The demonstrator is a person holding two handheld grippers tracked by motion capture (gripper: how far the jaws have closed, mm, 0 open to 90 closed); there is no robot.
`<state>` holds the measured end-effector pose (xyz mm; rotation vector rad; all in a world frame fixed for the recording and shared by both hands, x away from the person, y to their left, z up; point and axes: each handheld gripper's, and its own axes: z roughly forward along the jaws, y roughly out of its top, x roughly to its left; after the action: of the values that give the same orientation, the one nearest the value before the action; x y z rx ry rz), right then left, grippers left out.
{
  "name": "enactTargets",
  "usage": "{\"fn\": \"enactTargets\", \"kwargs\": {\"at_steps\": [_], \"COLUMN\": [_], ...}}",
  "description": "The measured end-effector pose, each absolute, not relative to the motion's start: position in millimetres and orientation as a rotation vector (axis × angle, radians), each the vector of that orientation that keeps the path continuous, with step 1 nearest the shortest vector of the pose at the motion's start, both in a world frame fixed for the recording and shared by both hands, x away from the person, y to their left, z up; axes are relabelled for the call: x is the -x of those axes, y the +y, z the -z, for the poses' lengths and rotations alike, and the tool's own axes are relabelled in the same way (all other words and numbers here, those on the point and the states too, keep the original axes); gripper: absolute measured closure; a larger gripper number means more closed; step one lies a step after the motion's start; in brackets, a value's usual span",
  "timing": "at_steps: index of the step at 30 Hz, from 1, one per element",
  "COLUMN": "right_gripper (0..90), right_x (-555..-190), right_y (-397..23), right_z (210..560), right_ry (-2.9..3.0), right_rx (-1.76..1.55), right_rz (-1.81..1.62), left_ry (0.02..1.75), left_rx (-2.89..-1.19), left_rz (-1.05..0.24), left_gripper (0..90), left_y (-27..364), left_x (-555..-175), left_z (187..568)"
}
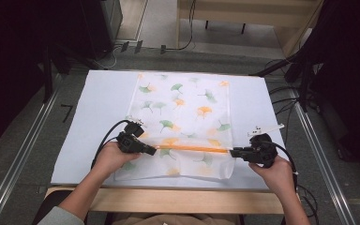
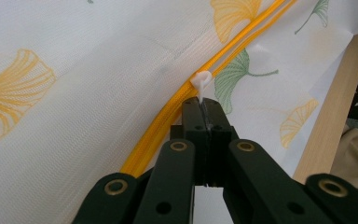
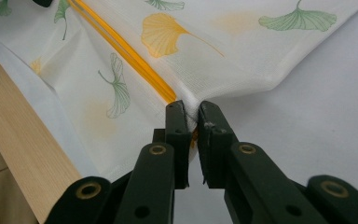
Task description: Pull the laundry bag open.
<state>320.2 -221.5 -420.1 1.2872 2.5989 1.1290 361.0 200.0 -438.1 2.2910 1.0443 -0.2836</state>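
While the right gripper (image 3: 192, 114) pinches the mesh laundry bag's (image 1: 183, 103) edge at the zipper's (image 1: 192, 148) end to anchor it, the left gripper (image 2: 204, 109) is clamped on the white zipper pull (image 2: 201, 80), so the bag stays flat on the desk (image 1: 98, 98) for zipping.

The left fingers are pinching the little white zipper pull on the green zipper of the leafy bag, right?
Almost. The zipper is orange, not green; only some of the printed leaves are green. The left gripper view shows the left gripper shut on the little white zipper pull of the leafy bag.
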Motion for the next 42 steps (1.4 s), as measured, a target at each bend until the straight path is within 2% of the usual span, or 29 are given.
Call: {"fn": "enactTargets", "kwargs": {"at_steps": [24,42], "right_gripper": [84.9,84.9], "right_x": [-326,-327], "right_y": [-219,-218], "right_z": [420,421], "right_ry": [2.607,2.612], "right_rx": [-1.276,-1.274], "right_rz": [-1.121,-1.118], "left_ry": [1.128,1.142], "left_rx": [-2.270,-2.253], "left_rz": [0.271,0.278], "left_gripper": [90.0,90.0], "left_y": [240,245], "left_x": [-353,-354], "left_z": [438,437]}}
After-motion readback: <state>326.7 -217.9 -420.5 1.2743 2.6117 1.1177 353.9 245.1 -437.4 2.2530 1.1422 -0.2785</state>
